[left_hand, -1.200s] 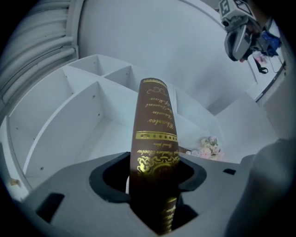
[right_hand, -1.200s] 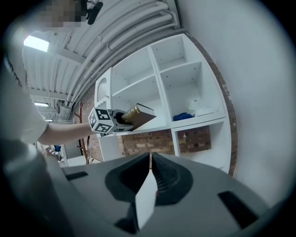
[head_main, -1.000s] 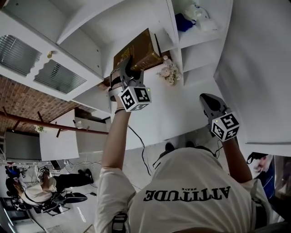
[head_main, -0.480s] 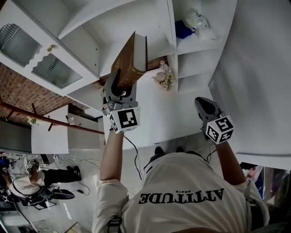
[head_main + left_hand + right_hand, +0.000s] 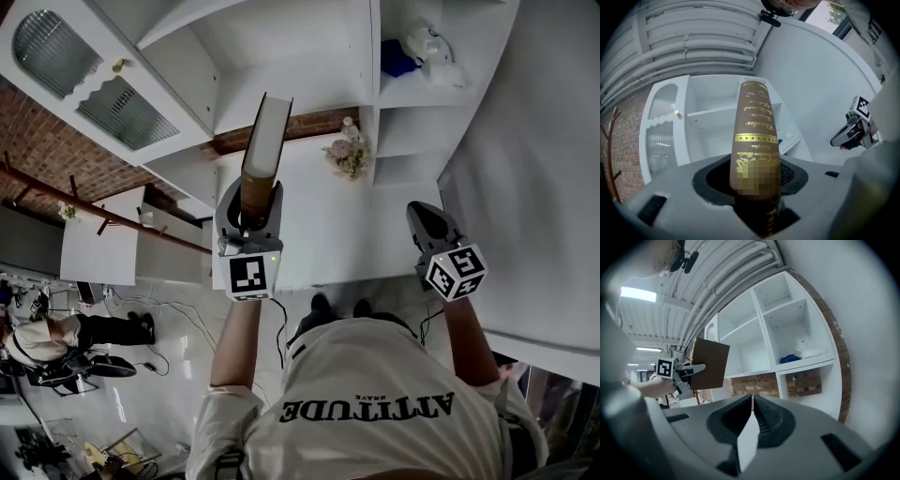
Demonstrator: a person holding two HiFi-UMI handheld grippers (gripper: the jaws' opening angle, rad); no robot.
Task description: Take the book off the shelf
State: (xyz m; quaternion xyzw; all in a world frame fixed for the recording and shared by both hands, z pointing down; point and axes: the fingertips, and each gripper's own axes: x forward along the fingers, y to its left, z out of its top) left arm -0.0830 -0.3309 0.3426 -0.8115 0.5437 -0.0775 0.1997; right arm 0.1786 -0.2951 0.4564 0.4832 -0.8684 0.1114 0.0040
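A thick brown book (image 5: 261,155) with gold lettering on its spine (image 5: 754,140) is clear of the white shelf unit (image 5: 300,66), standing up out of my left gripper (image 5: 249,202). That gripper is shut on the book's lower end, with the pads pressing both covers in the left gripper view (image 5: 757,187). The right gripper view shows the book (image 5: 710,363) from the side, held out in front of the shelves. My right gripper (image 5: 424,217) hangs to the right, lower than the book, its jaws shut (image 5: 753,401) with nothing between them.
A small pot of flowers (image 5: 349,155) stands on the shelf beside the book's former compartment. Blue and white things (image 5: 412,52) lie in the upper right compartment. A cabinet with glass doors (image 5: 84,75) is at the left. A person sits far off (image 5: 47,342).
The left gripper drew the book out of its compartment and away from the shelf, turning it from lying flat to edge-on. The right gripper stayed almost in place.
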